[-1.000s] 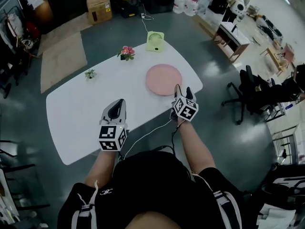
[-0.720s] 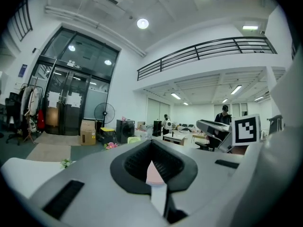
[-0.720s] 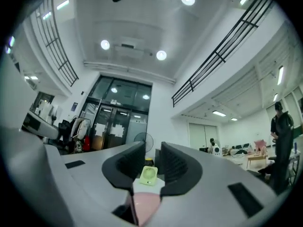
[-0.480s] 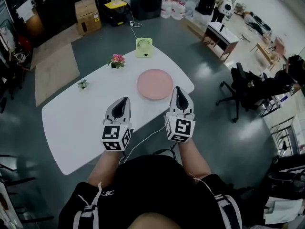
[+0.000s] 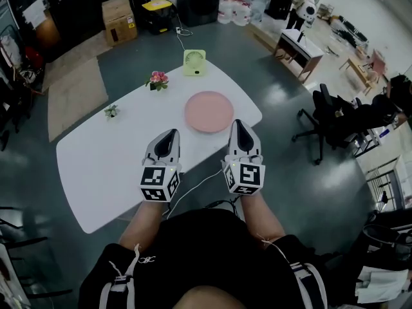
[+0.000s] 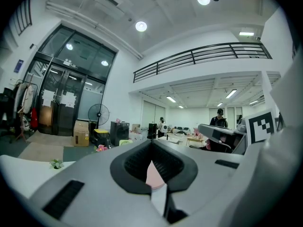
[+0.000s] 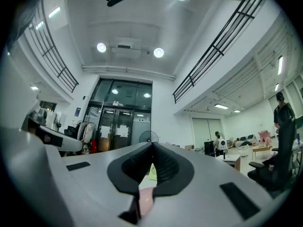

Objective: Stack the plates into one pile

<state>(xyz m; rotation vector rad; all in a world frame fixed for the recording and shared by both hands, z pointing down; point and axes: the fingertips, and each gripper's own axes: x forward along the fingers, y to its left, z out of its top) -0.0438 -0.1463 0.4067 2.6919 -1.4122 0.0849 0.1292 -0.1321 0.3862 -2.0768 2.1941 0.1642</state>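
White table [image 5: 96, 166] — pink plate [image 5: 209, 111] near far edge, fan [image 5: 194, 63] beyond.

Table across mid-frame, both grippers at its near edge.
On the table [image 5: 103, 166], the plate [image 5: 209, 111] lies right of centre. Above it, at the far edge, stands a fan [image 5: 194, 62]; a flower pot [image 5: 157, 79] is left of the fan, and a small plant [image 5: 112, 112] further left and lower. The left gripper [image 5: 170, 134] and right gripper [image 5: 239, 123] sit side by side below the plate. A cardboard box [image 5: 116, 21] stands on the floor at upper left.
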